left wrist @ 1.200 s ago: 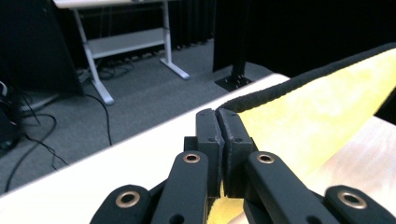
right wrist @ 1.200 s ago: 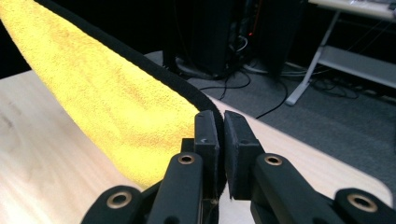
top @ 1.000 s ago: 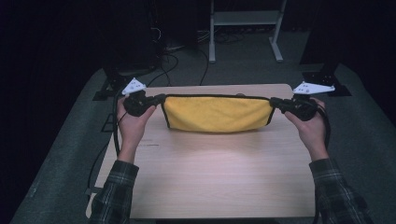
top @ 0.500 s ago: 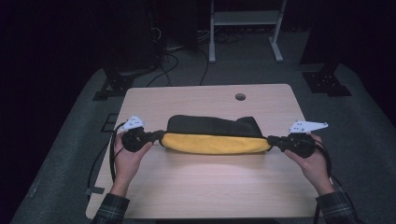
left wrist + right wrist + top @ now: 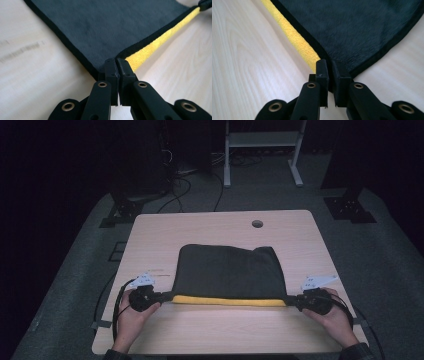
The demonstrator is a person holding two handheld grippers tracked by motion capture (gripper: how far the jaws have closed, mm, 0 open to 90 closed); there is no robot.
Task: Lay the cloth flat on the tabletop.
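Both grippers have come down and toward the person since the earlier frames, folding the cloth (image 5: 227,270) so its dark face now covers the yellow, bar a strip along the near edge; the fold looks nearly complete. Bench (image 5: 165,235): pale wood grain, rounded corners. Cloth: plush, black-bound, lying flat at bench centre. Left gripper (image 5: 161,296) and right gripper (image 5: 294,301): fingers clamped on the near corners.
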